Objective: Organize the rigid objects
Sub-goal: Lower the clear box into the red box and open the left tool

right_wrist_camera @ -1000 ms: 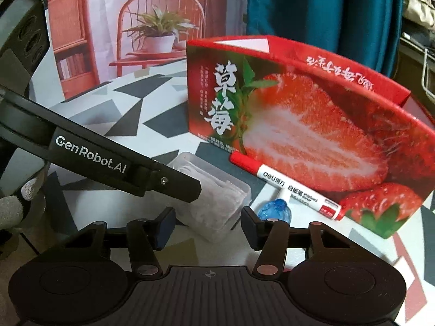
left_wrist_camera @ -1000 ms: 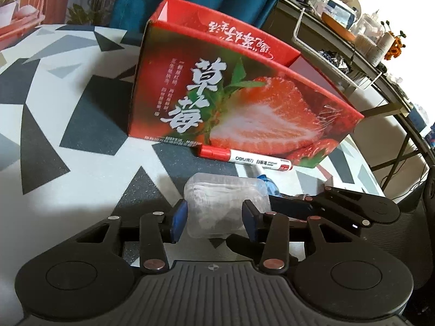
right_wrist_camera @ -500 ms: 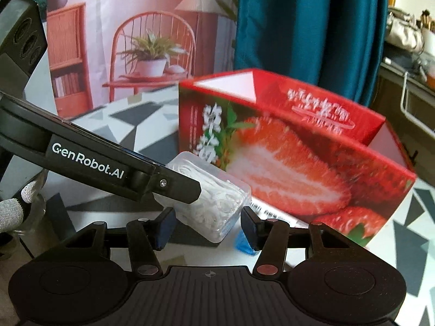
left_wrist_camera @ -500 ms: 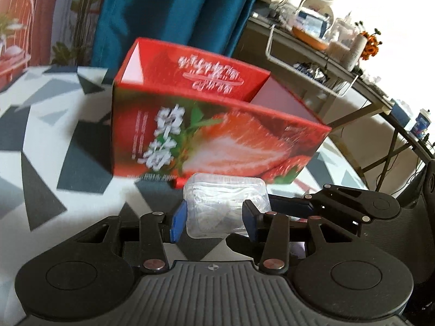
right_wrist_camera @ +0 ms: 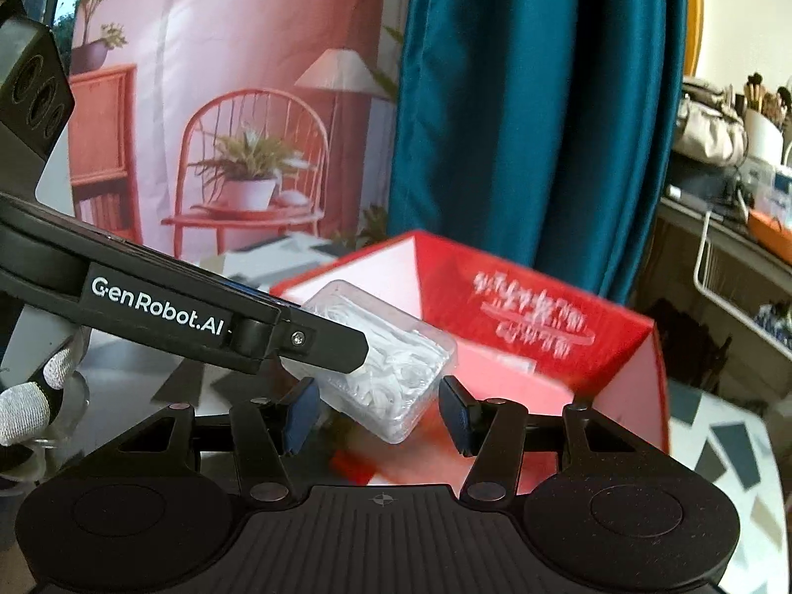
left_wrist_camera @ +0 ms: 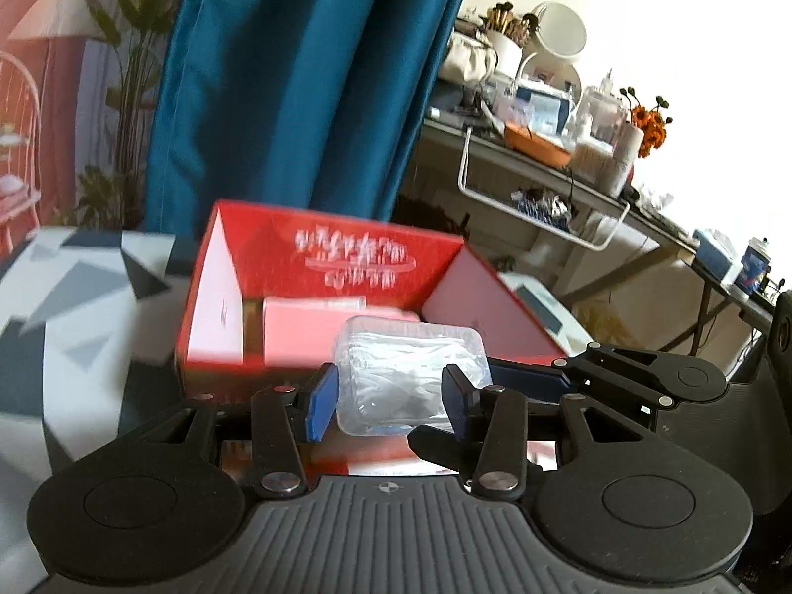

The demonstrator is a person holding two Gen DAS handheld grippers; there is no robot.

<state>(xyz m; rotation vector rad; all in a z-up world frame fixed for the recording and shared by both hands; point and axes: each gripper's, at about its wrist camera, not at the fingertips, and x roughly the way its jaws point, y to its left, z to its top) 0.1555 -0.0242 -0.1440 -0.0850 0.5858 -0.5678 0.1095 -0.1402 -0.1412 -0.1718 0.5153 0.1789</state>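
A clear plastic box [left_wrist_camera: 406,366] of small white pieces hangs in the air in front of the open red strawberry carton [left_wrist_camera: 346,237]. My left gripper [left_wrist_camera: 391,406] grips it across its width. Its jaws are opening slightly, with the box still between the blue pads. In the right wrist view the same clear box [right_wrist_camera: 391,376] sits cornerwise between the pads of my right gripper [right_wrist_camera: 376,413]. Those pads stand apart and do not clamp it. The left gripper's finger [right_wrist_camera: 321,341] lies across the box's top. A pink box [left_wrist_camera: 307,326] lies inside the carton [right_wrist_camera: 534,317].
The table [left_wrist_camera: 74,321] has a white top with grey triangles. A teal curtain [left_wrist_camera: 297,74] hangs behind the carton. A cluttered desk with a white wire rack [left_wrist_camera: 544,208] stands at the right. A gloved hand [right_wrist_camera: 29,406] shows at the left edge.
Both grippers have risen together, lifting the clear box off the table to the height of the carton's rim. The red marker and the blue cap have dropped out of view. The carton's inside now shows.
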